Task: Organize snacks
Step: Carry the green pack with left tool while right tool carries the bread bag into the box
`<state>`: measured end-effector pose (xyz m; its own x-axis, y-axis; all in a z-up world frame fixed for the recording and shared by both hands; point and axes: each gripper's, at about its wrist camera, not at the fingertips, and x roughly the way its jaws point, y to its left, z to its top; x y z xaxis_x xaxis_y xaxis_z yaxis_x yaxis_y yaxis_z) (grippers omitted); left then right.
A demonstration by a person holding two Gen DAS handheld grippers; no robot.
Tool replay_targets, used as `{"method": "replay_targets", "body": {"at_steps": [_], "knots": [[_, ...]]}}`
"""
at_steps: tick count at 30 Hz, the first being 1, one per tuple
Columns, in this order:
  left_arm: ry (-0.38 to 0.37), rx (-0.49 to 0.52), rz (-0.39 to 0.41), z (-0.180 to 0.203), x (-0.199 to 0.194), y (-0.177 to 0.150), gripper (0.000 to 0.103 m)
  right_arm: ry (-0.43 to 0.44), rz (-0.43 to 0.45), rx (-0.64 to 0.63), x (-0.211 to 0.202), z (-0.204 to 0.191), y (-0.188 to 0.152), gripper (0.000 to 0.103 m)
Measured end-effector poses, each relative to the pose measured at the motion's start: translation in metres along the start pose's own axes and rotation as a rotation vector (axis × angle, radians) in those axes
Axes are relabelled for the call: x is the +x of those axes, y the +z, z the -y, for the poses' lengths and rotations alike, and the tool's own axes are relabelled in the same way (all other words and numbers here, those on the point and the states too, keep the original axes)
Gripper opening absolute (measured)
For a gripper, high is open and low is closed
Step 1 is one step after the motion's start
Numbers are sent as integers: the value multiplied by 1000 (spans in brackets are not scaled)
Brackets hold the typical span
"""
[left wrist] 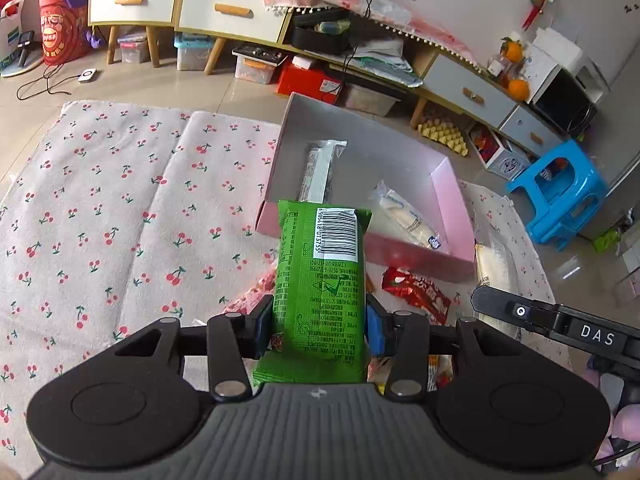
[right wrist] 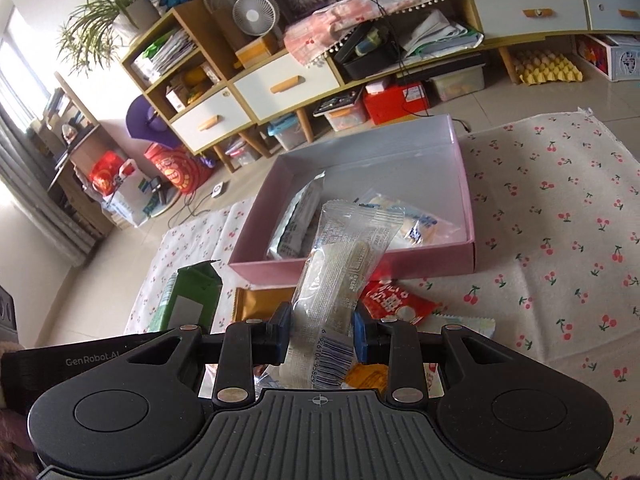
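My left gripper (left wrist: 319, 326) is shut on a green snack pack (left wrist: 322, 280), held above the cherry-print cloth just short of the pink box (left wrist: 452, 216). My right gripper (right wrist: 322, 334) is shut on a clear-wrapped snack bar (right wrist: 344, 276), held in front of the same pink box (right wrist: 400, 266). The box holds a white wrapped bar (left wrist: 320, 170) and a clear pack of pale biscuits (left wrist: 404, 214). A red snack pack (left wrist: 416, 290) lies on the cloth near the box; it also shows in the right wrist view (right wrist: 394, 304). The green pack shows at the left of the right wrist view (right wrist: 188, 302).
A gold pack (right wrist: 262, 304) and other loose snacks lie on the cherry-print cloth (left wrist: 100, 220) in front of the box. A low cabinet with drawers (left wrist: 224, 12), storage bins and a red box stand behind. A blue stool (left wrist: 560, 192) stands at the right.
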<state>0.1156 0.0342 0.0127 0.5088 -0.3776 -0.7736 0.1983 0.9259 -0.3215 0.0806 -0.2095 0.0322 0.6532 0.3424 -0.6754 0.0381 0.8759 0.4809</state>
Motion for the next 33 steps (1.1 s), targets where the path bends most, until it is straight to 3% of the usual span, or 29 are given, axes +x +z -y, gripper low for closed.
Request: {"method": "replay_targets", "body": {"at_steps": [14,24,33], "knots": [[-30,64,71,38,47,44,42,-78,98,-10,35,30,65,30],[57,123,49,45,92,57,42,-196,77,-222,77,33,83,30],[104,190,48,47,108,67,42,-184,37,-249,103,40,90,30]]}}
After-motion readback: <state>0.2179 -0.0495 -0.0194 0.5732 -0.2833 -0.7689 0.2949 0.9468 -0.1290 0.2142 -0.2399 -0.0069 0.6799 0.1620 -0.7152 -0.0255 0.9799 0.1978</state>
